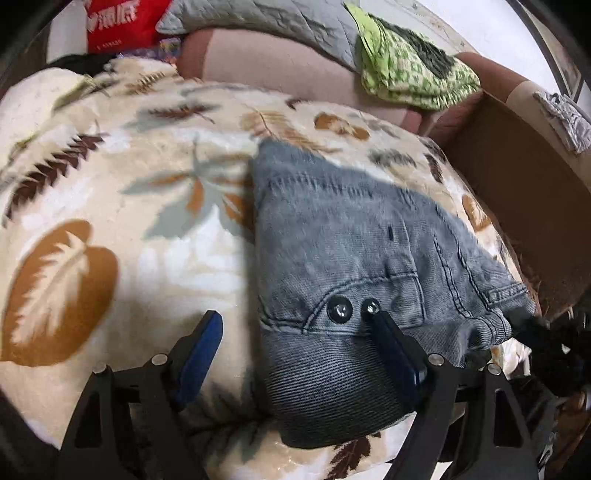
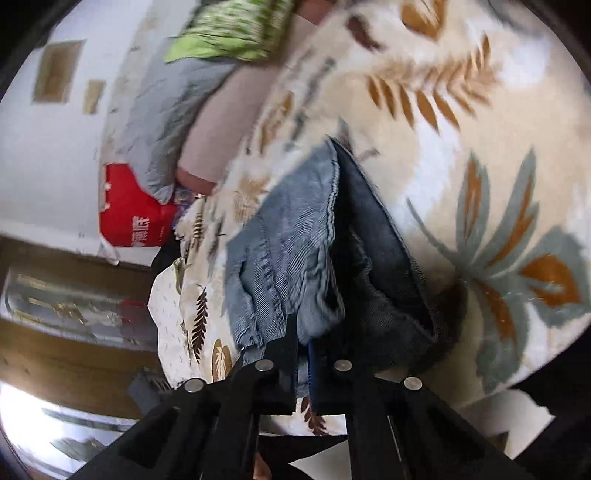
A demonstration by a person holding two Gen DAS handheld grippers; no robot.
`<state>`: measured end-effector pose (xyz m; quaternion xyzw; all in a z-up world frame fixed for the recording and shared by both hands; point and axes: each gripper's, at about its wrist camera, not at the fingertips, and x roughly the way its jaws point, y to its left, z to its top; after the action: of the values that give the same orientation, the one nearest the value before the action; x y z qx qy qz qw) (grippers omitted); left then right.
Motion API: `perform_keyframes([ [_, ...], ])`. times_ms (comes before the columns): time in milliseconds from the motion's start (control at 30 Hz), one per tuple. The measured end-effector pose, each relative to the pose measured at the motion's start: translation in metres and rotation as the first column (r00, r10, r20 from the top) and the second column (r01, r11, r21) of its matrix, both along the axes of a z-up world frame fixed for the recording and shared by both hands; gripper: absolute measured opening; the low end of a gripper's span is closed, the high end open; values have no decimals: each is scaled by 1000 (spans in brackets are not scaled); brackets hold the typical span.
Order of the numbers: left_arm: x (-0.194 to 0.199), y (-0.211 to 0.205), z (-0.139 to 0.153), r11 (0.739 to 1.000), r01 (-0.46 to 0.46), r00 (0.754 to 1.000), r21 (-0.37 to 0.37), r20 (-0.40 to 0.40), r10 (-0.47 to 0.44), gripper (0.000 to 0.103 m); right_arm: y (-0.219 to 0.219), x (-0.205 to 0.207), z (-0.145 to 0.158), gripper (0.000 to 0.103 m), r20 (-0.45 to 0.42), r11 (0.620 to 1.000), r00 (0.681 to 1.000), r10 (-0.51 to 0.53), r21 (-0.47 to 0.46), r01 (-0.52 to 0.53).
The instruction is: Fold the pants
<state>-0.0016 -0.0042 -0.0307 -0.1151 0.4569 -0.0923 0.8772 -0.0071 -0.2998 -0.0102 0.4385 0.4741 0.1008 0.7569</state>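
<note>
Grey-blue denim pants lie folded on a leaf-print blanket. The waistband with two metal buttons is nearest me in the left wrist view. My left gripper is open over the waistband edge; its right finger rests over the denim and its left finger is over the blanket. In the right wrist view my right gripper is shut on an edge of the pants and holds the cloth slightly lifted. The view is tilted and blurred.
A cardboard box stands to the right of the blanket. Behind are a pink pillow, a green patterned cloth, a grey quilt and a red bag. Wooden furniture shows beside the bed.
</note>
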Motion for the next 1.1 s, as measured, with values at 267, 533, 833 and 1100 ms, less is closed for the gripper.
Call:
perform_keyframes([
  [267,10,-30,26,997,35,997,72,62,-39,83,-5,-6,-46,8,-97,1000,995,-12,15,13],
  [533,17,-37,-15,991,74,997,107,-23,-72,86,-21,-22,-14,82,-50,991,997,-50,119,56],
  [833,15,-34,-14,993,79,997,82,-18,-78,86,-1,19,-7,82,-44,998,999,27,61,-24],
  [1100,6,-32,20,989,65,994,130,76,-76,84,0,5,-41,53,-141,998,989,45,48,-39],
])
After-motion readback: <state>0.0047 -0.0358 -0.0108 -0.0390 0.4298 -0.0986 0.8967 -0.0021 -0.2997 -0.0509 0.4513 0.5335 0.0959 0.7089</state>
